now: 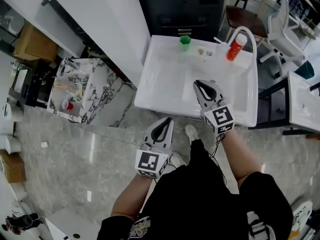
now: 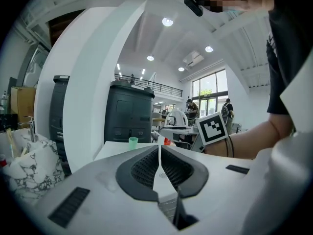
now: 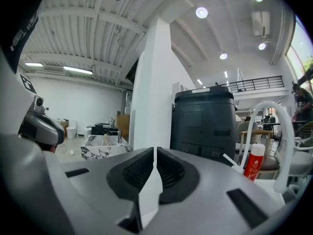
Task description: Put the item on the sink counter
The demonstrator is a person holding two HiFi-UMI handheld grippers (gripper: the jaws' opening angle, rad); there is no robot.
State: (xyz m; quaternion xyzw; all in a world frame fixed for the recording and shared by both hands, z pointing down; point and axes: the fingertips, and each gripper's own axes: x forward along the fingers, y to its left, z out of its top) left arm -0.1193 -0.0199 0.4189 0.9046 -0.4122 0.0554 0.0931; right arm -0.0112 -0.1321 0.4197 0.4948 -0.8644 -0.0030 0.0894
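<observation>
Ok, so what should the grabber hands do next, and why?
Probably open the right gripper: its jaws are shut on nothing above the sink, and it can't pick anything up while shut. The red bottle stands ahead at the far corner.

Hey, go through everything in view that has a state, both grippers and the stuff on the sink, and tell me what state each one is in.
left gripper: shut, nothing between the jaws.
right gripper: shut, nothing between the jaws, held over the sink.
green cup: upright on the sink's back ledge.
red bottle: upright, white cap on, beside the faucet.
faucet: no water seen running.
</observation>
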